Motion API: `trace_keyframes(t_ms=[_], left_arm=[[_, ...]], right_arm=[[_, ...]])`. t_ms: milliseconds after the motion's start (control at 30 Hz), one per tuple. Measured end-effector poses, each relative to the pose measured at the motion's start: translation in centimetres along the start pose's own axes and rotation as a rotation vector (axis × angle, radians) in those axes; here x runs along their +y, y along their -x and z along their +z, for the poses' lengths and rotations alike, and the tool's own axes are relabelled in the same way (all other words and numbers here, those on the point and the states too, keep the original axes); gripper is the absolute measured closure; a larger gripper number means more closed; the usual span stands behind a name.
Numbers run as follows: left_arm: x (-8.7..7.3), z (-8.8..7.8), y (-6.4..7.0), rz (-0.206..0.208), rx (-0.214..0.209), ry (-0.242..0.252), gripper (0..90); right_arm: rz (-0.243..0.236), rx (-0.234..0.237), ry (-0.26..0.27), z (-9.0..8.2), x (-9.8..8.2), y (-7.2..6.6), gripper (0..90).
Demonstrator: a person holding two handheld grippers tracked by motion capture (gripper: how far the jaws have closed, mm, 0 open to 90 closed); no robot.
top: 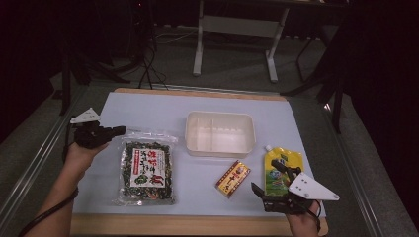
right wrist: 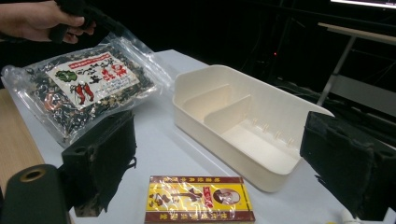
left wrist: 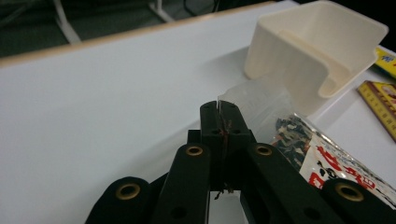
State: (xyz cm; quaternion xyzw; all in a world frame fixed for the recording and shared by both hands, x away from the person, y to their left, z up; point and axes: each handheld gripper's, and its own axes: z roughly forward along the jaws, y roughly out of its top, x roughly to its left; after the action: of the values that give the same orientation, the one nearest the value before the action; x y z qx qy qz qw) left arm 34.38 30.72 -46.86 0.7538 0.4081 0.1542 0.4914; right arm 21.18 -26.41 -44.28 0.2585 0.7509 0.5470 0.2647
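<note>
On the left half of the white table, the left gripper has its jaws pinched shut on the clear top corner of the snack bag, a see-through packet of dark bits with a white label and red lettering. Just right of the bag sits a cream divided tray, with a small yellow-and-red box in front of it and a yellow pouch farther right; the right gripper hovers over that pouch with its jaws spread wide and nothing between them
</note>
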Motion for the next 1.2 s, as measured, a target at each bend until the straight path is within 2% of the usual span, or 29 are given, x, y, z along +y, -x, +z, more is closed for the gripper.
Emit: trace_keyframes(t_ms=[67,100,133,233,300,367,433,567,633,667,867,967,1067,1100,1200], left_arm=[[0.0,0.0,0.0,0.0,0.0,0.0,90.0],[0.3,-0.6,0.4,0.013,-0.026,0.052,90.0],[0.4,-0.7,0.6,0.021,-0.03,0.07,90.0],[0.7,-1.0,1.1,0.035,-0.043,0.089,90.0],[1.1,-1.6,1.8,0.049,-0.062,0.139,90.0],[1.5,-2.0,2.4,0.069,-0.078,0.159,90.0],[1.9,-2.3,3.1,0.085,-0.097,0.178,90.0],[2.5,-2.9,4.2,0.114,-0.117,0.211,90.0],[2.7,-2.9,4.5,0.122,-0.12,0.214,90.0],[3.0,-3.1,5.1,0.138,-0.138,0.235,90.0],[3.7,-3.5,6.7,0.171,-0.189,0.262,90.0],[3.8,-3.8,7.2,0.179,-0.207,0.275,90.0],[3.9,-3.9,7.3,0.184,-0.204,0.279,90.0],[3.9,-4.2,7.5,0.193,-0.215,0.284,90.0],[3.8,-4.5,7.8,0.2,-0.234,0.296,90.0]], right_arm=[[0.015,0.003,-0.01,0.0,0.0,0.0,10.2],[0.069,0.015,-0.021,0.0,0.1,0.1,9.9],[0.083,0.025,-0.021,0.0,0.2,0.1,9.4],[0.087,0.012,-0.013,0.0,0.5,0.1,9.3],[0.073,0.017,-0.008,0.0,0.9,-0.1,9.2],[0.066,0.019,-0.004,0.2,1.2,-0.2,9.2],[0.068,0.039,-0.001,0.5,1.6,-0.2,9.2],[0.04,0.075,0.005,1.4,2.6,-0.6,9.2],[0.037,0.109,0.003,2.2,3.0,-0.9,9.2],[0.035,0.12,0.0,2.7,3.3,-1.0,9.2],[0.009,0.197,0.013,5.6,4.9,-1.7,9.3],[0.013,0.237,0.014,7.4,5.5,-1.9,9.3],[0.018,0.27,0.008,8.6,5.7,-2.2,9.3],[0.029,0.294,-0.006,9.8,5.7,-2.5,9.3],[0.05,0.332,-0.018,11.3,5.6,-2.9,9.4]])
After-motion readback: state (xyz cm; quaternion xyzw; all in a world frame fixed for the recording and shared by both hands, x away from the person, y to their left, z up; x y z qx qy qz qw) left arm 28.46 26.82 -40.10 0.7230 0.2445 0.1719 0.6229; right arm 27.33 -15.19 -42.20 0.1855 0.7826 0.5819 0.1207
